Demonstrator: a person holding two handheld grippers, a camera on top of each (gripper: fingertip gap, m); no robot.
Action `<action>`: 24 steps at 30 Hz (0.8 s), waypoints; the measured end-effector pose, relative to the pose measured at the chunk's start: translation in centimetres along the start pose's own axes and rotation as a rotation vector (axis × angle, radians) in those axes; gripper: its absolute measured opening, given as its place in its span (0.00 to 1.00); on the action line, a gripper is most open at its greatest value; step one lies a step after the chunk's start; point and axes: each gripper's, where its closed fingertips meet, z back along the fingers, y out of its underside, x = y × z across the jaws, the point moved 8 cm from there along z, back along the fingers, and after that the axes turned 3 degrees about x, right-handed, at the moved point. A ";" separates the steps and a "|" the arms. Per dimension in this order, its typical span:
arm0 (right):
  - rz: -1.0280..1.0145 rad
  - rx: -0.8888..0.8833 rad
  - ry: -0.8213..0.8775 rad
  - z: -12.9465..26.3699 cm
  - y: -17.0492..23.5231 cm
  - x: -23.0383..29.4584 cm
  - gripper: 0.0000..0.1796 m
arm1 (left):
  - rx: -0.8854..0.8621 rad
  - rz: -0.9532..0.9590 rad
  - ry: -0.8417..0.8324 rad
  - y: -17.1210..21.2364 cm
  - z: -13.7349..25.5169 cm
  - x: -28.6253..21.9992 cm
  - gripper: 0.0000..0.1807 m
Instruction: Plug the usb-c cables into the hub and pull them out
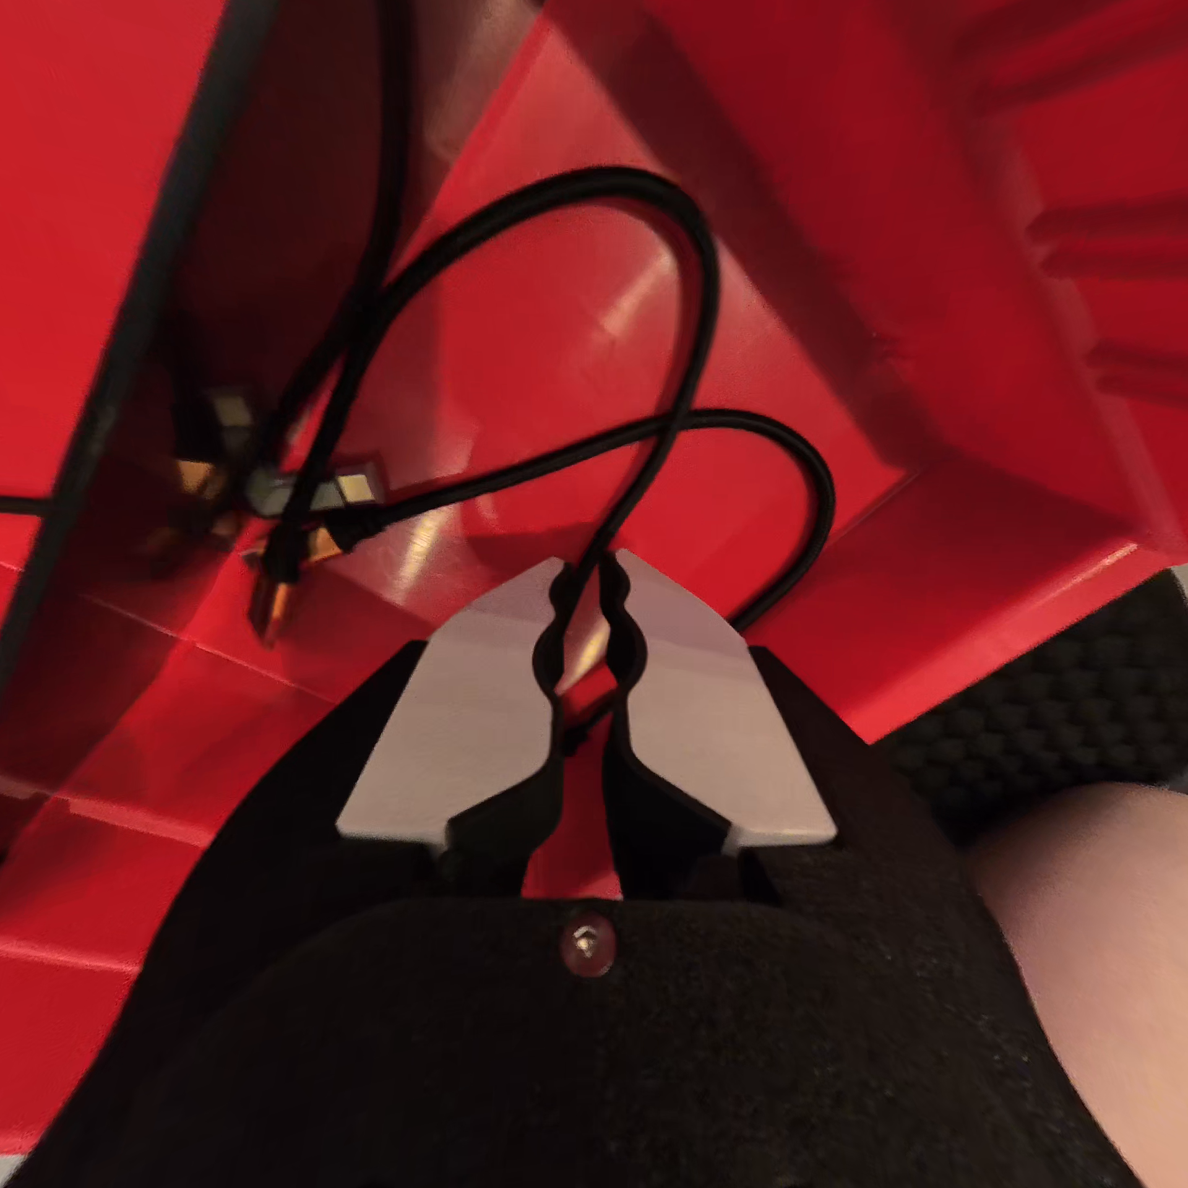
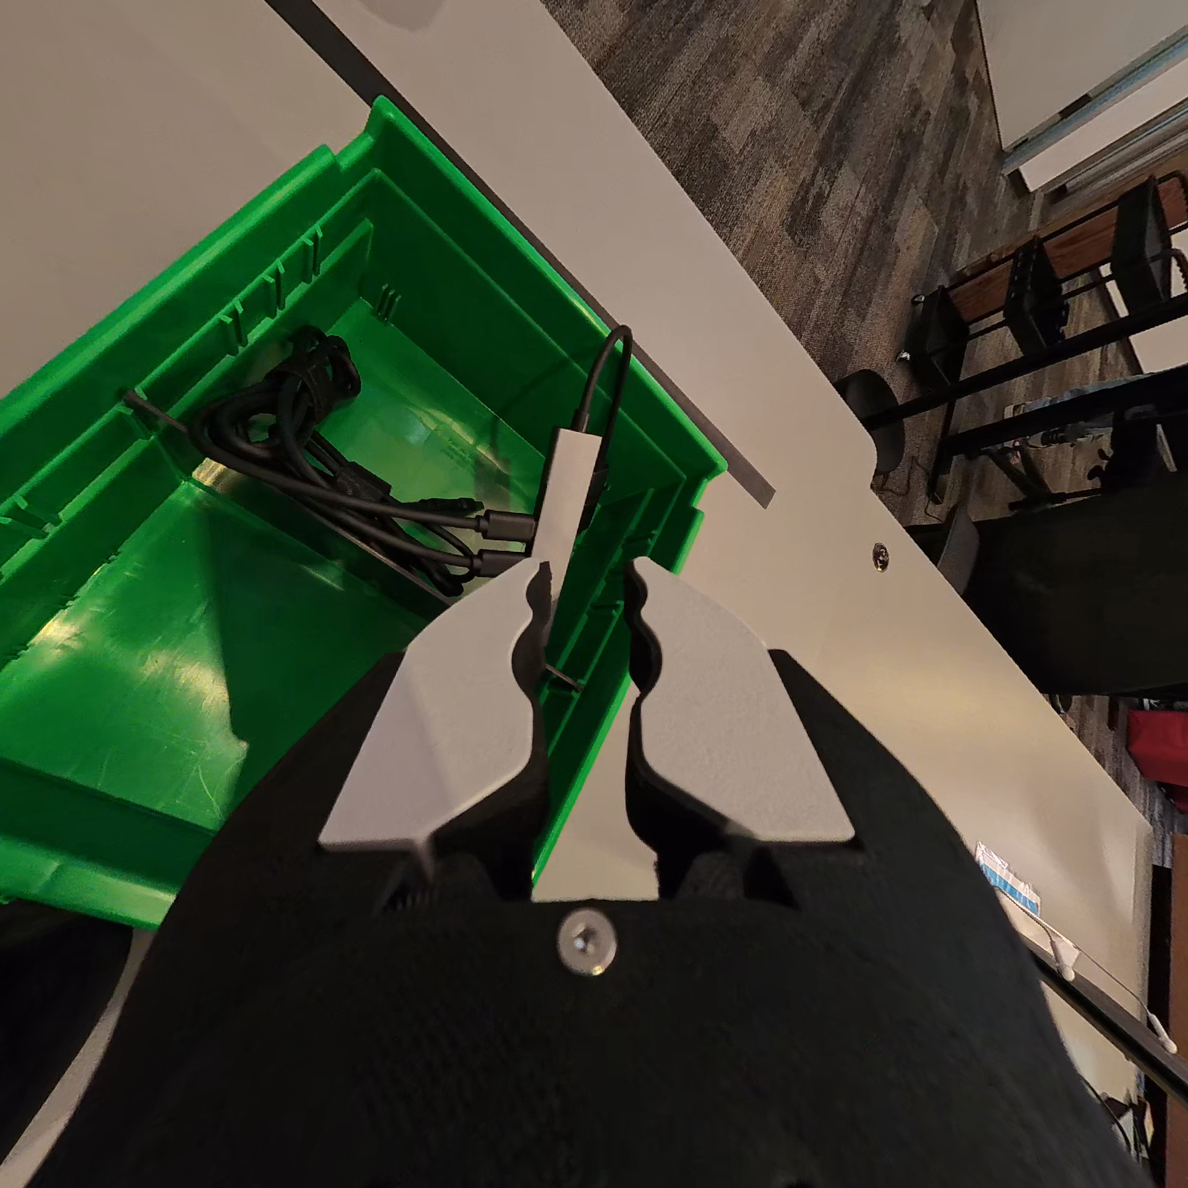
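In the left wrist view my left gripper point(image 1: 588, 562) is shut on a black braided cable point(image 1: 691, 257) inside a red bin point(image 1: 836, 321). The cable loops up and back down to a cluster of metallic plugs point(image 1: 347, 488) at the left of the bin. In the right wrist view my right gripper point(image 2: 588, 566) is open over the edge of a green bin point(image 2: 193, 643). A silver hub point(image 2: 559, 501) leans in the bin, its lower end beside my left finger. Two black plugs point(image 2: 508, 527) sit in the hub's side. A bundle of black cables point(image 2: 289, 418) lies behind them.
The green bin stands on a white table point(image 2: 771, 450) whose edge runs diagonally past my right gripper. Beyond it are patterned floor and dark chairs and racks point(image 2: 1061, 308). In the left view a black textured mat point(image 1: 1028, 707) and a person's arm point(image 1: 1080, 964) are at the lower right. Tip to tip, the grippers are about 60 cm apart. The silver hub point(image 2: 559, 501) sits 7 cm or so from the ends of my right fingers.
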 end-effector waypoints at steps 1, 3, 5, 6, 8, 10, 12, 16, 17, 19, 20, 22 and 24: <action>-0.001 0.000 0.000 0.0 0.0 0.0 0.13 | 0.017 0.014 0.036 0.1 0.1 -0.2 0.03; -0.003 -0.001 0.002 0.0 0.1 -0.1 0.13 | 0.031 0.073 0.119 0.1 0.5 -0.4 0.03; -0.004 -0.001 0.001 0.0 0.1 -0.1 0.13 | -0.002 0.148 0.206 0.1 1.5 -0.5 0.03; -0.003 0.000 0.002 0.0 0.2 -0.1 0.12 | -0.032 0.182 0.257 0.1 2.3 -0.7 0.02; -0.002 0.001 0.001 0.0 0.2 -0.1 0.12 | -0.116 0.223 0.327 0.1 4.0 -0.9 0.02; 0.002 0.003 0.002 0.0 0.2 -0.1 0.12 | -0.198 0.210 0.301 0.4 5.8 -1.3 0.02; 0.005 0.002 0.003 0.0 0.2 -0.1 0.12 | -0.273 0.176 0.249 0.9 7.6 -2.1 0.02; 0.006 0.002 0.006 0.1 0.2 -0.1 0.12 | -0.466 0.163 0.199 1.9 12.2 -4.5 0.02; 0.007 0.003 0.007 0.1 0.2 -0.1 0.12 | -0.531 0.150 0.198 2.1 13.4 -5.3 0.02; 0.006 0.007 0.010 0.1 0.3 -0.1 0.12 | -0.671 0.113 0.190 2.3 15.9 -7.0 0.02; 0.006 0.009 0.011 0.0 0.3 -0.2 0.12 | -0.742 0.089 0.199 2.2 17.0 -7.9 0.02; 0.007 0.015 0.014 0.0 0.4 -0.2 0.12 | -0.851 0.003 0.235 1.2 18.9 -10.1 0.02; 0.009 0.018 0.017 0.0 0.4 -0.2 0.12 | -0.884 -0.116 0.208 -0.9 19.6 -12.4 0.02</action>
